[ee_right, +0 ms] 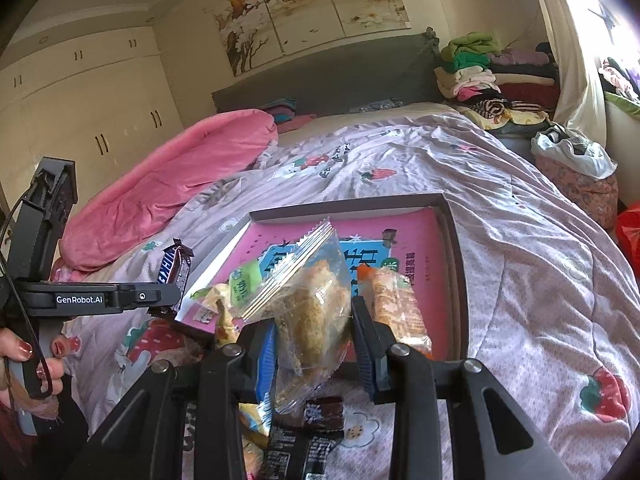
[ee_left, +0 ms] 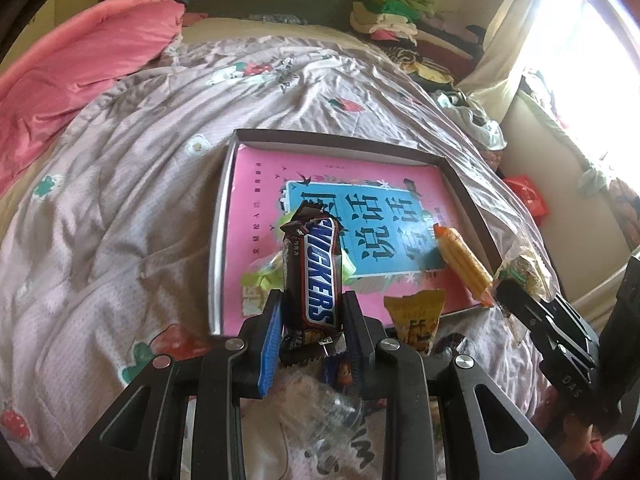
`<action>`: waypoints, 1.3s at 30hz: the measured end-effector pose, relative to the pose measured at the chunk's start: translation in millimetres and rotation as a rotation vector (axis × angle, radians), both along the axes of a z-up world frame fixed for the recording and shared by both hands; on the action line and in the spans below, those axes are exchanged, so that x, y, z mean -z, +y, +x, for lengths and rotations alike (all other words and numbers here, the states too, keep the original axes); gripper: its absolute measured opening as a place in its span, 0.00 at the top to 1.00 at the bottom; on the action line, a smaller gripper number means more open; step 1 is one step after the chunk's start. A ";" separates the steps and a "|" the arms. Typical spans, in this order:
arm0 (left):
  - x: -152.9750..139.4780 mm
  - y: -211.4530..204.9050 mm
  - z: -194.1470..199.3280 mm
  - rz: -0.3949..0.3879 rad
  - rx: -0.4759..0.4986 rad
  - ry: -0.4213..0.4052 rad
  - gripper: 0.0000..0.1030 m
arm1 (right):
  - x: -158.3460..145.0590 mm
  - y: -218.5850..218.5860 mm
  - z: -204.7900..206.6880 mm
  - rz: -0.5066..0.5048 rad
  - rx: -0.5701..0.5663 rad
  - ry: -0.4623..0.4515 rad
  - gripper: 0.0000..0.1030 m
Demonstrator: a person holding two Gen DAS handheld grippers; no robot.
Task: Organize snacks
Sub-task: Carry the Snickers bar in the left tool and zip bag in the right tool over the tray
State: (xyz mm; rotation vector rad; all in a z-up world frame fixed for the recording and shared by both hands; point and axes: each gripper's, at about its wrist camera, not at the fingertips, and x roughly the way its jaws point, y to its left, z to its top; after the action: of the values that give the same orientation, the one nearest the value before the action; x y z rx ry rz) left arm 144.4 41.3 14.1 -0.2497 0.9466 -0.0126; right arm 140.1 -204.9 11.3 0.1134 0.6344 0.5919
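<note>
My left gripper [ee_left: 310, 320] is shut on a Snickers bar [ee_left: 314, 272], held upright just before the near edge of a shallow box [ee_left: 218, 240] lined with a pink book. The same bar [ee_right: 174, 270] shows at the left of the right wrist view. My right gripper [ee_right: 316, 340] is shut on a clear bag of crumbly biscuit [ee_right: 310, 312], held over the box's near edge [ee_right: 456, 264]; that bag [ee_left: 520, 268] hangs at the right of the left wrist view. Inside the box lie an orange-ended cracker pack [ee_left: 464, 268] and a green-wrapped snack [ee_left: 264, 276].
More snacks lie on the strawberry-print quilt [ee_left: 120, 200] below the grippers: a yellow packet [ee_left: 418, 320] and dark wrappers [ee_right: 324, 412]. A pink duvet [ee_left: 80, 64] is heaped at the far left. Folded clothes [ee_right: 476, 68] are stacked by the headboard. A person's hand [ee_right: 24, 360] grips the left tool.
</note>
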 end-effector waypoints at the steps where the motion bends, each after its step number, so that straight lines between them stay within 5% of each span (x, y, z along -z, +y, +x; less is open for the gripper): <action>1: 0.6 -0.8 2.1 0.003 0.001 0.002 0.71 | 0.4 -0.4 1.3 0.002 0.003 0.002 0.66; 39: 22.7 -27.3 34.2 0.044 0.051 0.041 0.71 | 30.1 5.8 39.3 -0.099 0.080 0.074 0.67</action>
State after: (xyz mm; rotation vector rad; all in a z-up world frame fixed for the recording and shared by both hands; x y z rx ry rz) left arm 178.6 14.1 -8.6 -0.1857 0.9924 -0.0337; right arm 179.4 -199.1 -18.8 0.0682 0.7262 0.4801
